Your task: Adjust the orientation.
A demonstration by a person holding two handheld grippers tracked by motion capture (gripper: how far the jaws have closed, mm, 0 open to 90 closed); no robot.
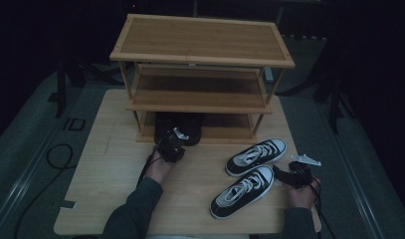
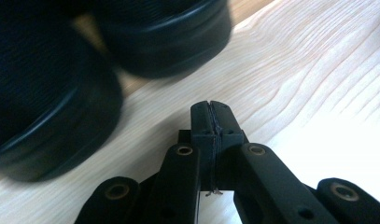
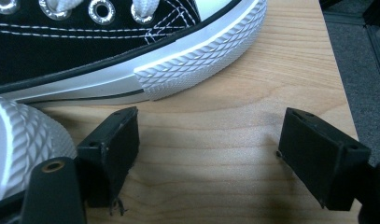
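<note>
A pair of all-black shoes (image 1: 179, 127) sits on the bottom shelf of a wooden three-tier rack (image 1: 200, 59). My left gripper (image 1: 171, 145) hovers just in front of them, and in the left gripper view its jaws (image 2: 211, 116) are pressed together with nothing between them while the blurred black shoes (image 2: 52, 93) lie close ahead. Two black-and-white sneakers (image 1: 256, 156) (image 1: 242, 191) lie on the table at the right. Beside their toes my right gripper (image 1: 293, 172) stands open and empty (image 3: 208, 126), with one rubber toe cap (image 3: 201, 60) just ahead and another (image 3: 24, 140) at its left jaw.
The rack's middle and top shelves are bare. The light wooden table (image 1: 110, 164) has free surface at the left and front. Its right edge (image 3: 337, 93) lies close to my right gripper, with grey floor beyond. A black cable (image 1: 58, 159) loops on the floor at the left.
</note>
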